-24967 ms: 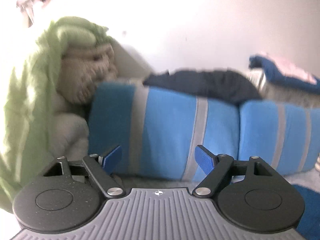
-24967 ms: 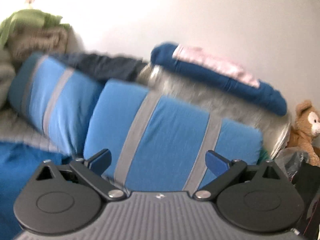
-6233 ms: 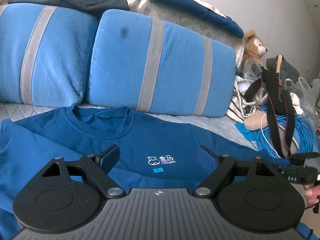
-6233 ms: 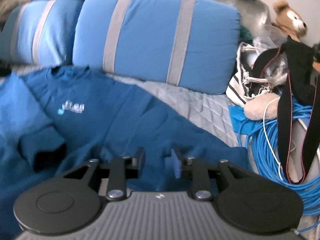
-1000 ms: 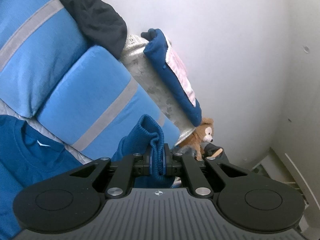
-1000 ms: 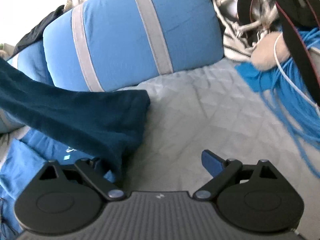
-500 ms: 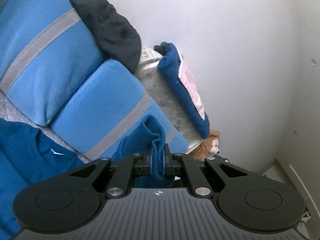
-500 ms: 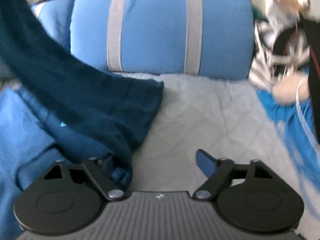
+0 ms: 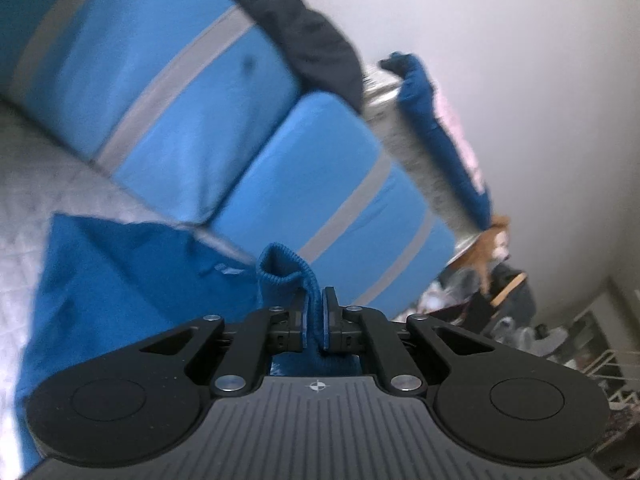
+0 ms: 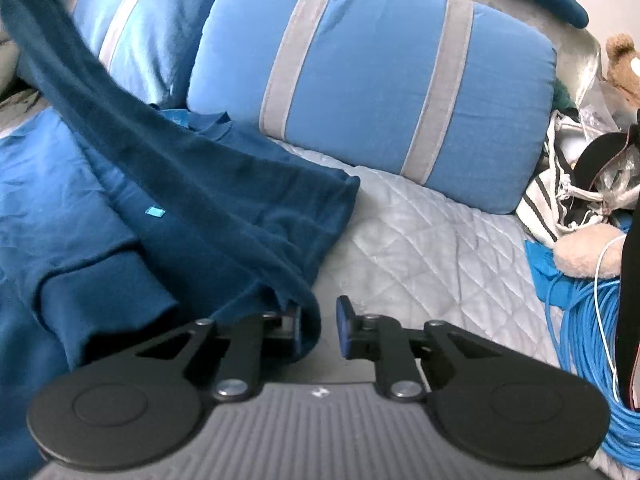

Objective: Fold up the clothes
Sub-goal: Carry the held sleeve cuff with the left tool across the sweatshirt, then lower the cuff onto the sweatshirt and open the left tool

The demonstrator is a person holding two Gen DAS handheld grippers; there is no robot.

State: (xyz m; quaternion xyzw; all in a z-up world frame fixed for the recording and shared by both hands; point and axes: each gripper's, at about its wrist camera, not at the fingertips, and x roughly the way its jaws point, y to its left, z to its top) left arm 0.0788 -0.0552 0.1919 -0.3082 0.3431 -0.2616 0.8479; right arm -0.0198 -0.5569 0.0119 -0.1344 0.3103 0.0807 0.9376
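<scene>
A dark blue sweatshirt lies on the quilted grey bedcover. Its small light-blue chest patch faces up. One sleeve is lifted and stretches from the lower middle up to the top left. In the left wrist view my left gripper is shut on that sleeve's ribbed cuff, held above the sweatshirt's body. My right gripper sits low at the sweatshirt's right side. Its jaws are narrowed around the folded fabric edge, with a gap left at the right pad.
Two blue pillows with grey stripes lean at the head of the bed. To the right lie a coil of blue cable, a striped bag, a black strap and a teddy bear. Dark garments lie on top of the pillows.
The left gripper has carried the cuff leftward and lower, over the sweatshirt's body. The right gripper's jaws have gone from wide open to a narrow gap around the fabric edge.
</scene>
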